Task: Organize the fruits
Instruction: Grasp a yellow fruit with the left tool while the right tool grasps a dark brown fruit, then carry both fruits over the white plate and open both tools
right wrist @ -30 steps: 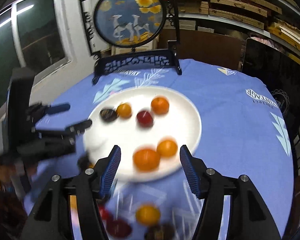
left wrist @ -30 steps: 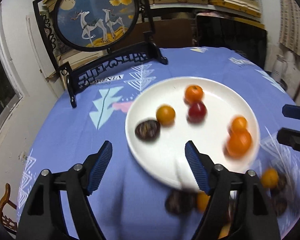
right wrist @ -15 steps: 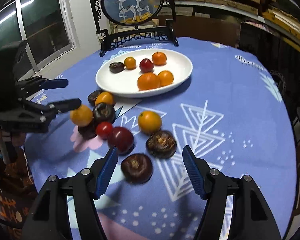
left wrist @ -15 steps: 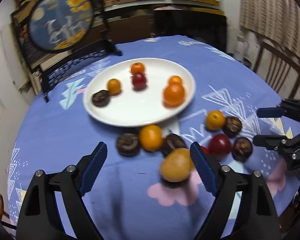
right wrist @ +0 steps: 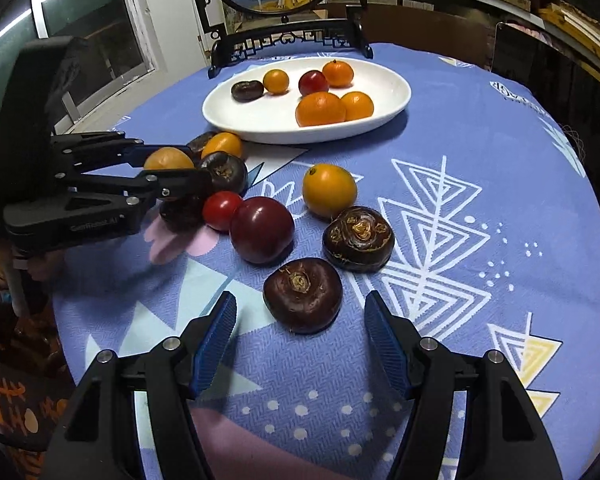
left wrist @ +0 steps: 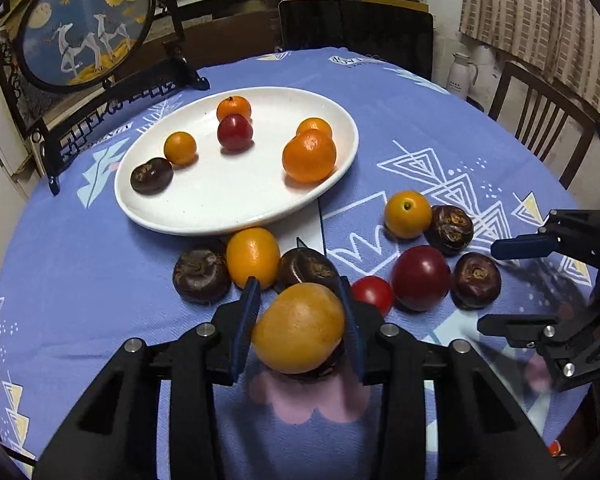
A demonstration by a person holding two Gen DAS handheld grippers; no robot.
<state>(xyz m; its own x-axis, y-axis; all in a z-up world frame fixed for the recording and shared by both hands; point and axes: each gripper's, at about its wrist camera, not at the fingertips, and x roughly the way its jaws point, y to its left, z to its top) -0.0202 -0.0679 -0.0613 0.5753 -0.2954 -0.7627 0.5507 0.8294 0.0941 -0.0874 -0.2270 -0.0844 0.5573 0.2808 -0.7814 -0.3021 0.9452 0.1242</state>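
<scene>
My left gripper (left wrist: 300, 304) is shut on a yellow-orange fruit (left wrist: 300, 328), which rests on top of a dark brown fruit (left wrist: 320, 368); the gripper also shows in the right wrist view (right wrist: 172, 168). My right gripper (right wrist: 300, 328) is open, its jaws on either side of a dark brown chestnut-like fruit (right wrist: 303, 300) on the cloth, not touching it. A white oval plate (left wrist: 236, 208) holds several fruits: oranges (left wrist: 309, 155), a red one (left wrist: 235, 132), a dark one (left wrist: 152, 175). More fruits lie loose on the cloth.
A blue patterned tablecloth (right wrist: 480, 160) covers the round table. A framed round deer screen on a black stand (left wrist: 88, 28) stands behind the plate. A wooden chair (left wrist: 540, 120) and a white thermos (left wrist: 462, 76) stand at the right. A window (right wrist: 80, 20) is at the left.
Both grippers pulled back from the plate and down to the loose fruits. My left gripper has closed on the yellow-orange fruit. My right gripper now brackets a dark fruit.
</scene>
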